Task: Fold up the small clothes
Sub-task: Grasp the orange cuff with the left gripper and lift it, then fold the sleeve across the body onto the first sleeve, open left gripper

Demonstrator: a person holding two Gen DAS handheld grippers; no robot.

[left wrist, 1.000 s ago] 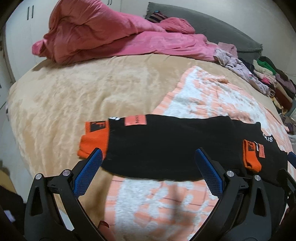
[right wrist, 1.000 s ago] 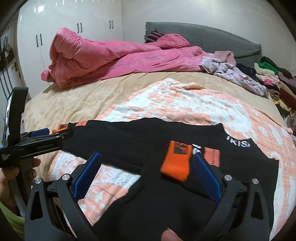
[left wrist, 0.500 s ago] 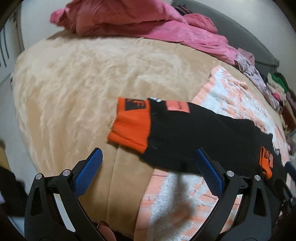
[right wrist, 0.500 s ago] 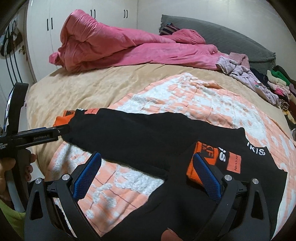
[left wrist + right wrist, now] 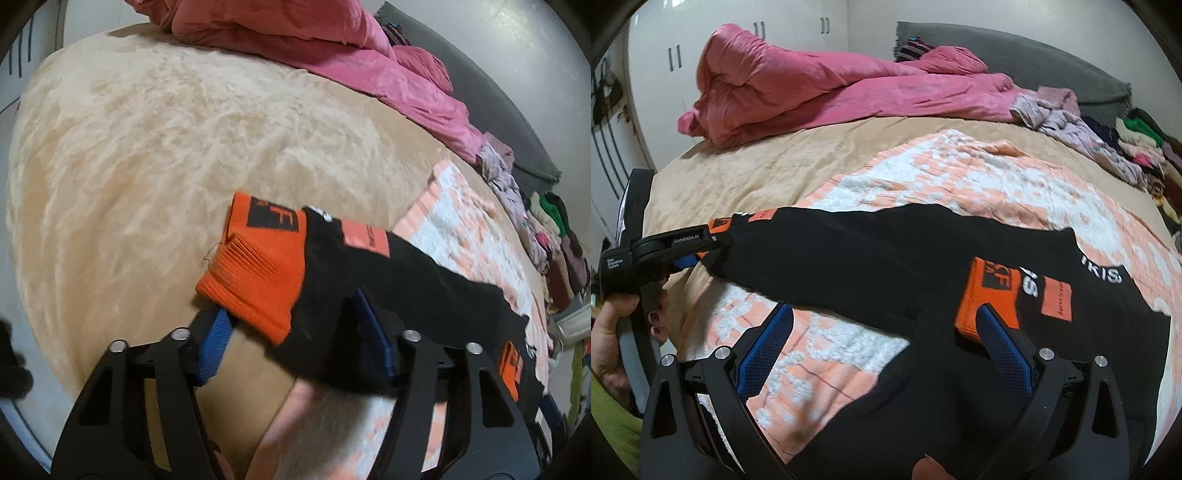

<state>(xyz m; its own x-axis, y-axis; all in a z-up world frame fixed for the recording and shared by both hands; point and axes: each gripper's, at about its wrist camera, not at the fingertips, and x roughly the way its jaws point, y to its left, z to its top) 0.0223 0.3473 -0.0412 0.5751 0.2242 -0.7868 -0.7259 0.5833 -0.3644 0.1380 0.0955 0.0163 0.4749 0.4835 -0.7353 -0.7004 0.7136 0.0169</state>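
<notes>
Jaws of left gripper (image 5: 291, 325) closing, orange cuff (image 5: 258, 273) of black garment (image 5: 886, 266) between pads; firm contact not clear. Jaws of right gripper (image 5: 886, 339) wide, over second orange cuff (image 5: 990, 295), holding nothing. Garment spread flat on orange-and-white blanket (image 5: 960, 177), one sleeve stretched out onto beige bedspread (image 5: 166, 147). Pink duvet (image 5: 812, 81) heaped at far side. Clothes pile (image 5: 1137, 147) along bed's right edge. Person's hand (image 5: 613, 332) grips left tool handle.
</notes>
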